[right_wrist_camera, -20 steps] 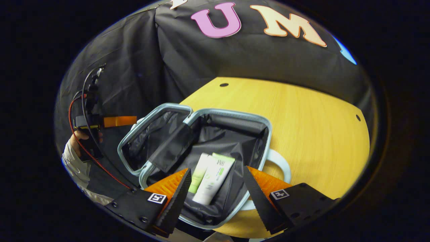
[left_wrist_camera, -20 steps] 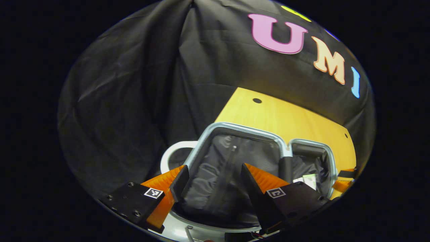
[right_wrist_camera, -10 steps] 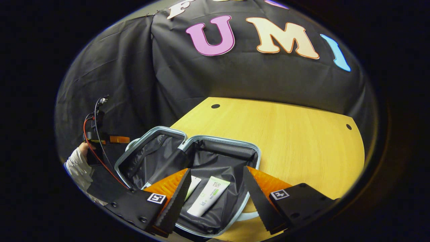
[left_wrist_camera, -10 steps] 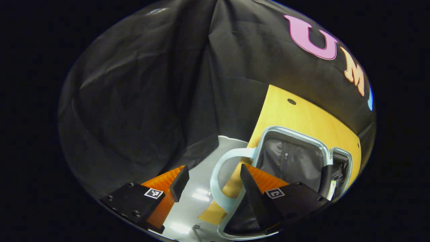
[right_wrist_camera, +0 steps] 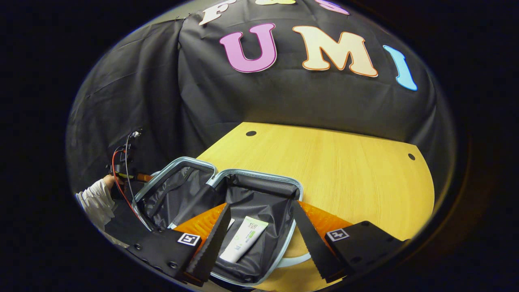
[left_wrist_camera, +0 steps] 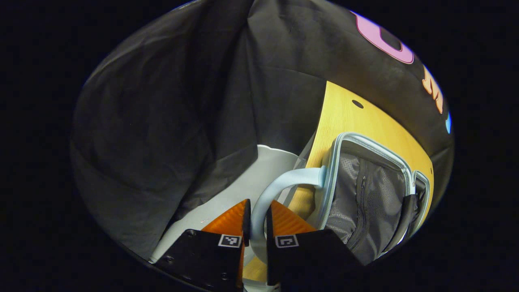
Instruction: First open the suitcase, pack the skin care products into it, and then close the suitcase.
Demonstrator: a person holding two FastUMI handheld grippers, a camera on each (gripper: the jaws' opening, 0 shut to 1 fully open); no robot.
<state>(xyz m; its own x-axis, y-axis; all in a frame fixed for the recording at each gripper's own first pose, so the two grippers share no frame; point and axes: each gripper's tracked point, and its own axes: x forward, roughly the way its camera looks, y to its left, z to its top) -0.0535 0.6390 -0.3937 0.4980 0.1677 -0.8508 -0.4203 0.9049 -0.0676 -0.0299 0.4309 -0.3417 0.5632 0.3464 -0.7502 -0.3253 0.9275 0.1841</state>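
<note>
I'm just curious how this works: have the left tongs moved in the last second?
Yes. The left tongs swung left off the open suitcase, past its rim to the pale handle, and closed from wide open onto it, beside the wooden table.

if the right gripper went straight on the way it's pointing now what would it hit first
Most likely the tube lying in the open suitcase, or the black lining just past it. The right gripper is open and the tube sits right between its fingers in the right gripper view, though the depth is hard to judge.
</note>
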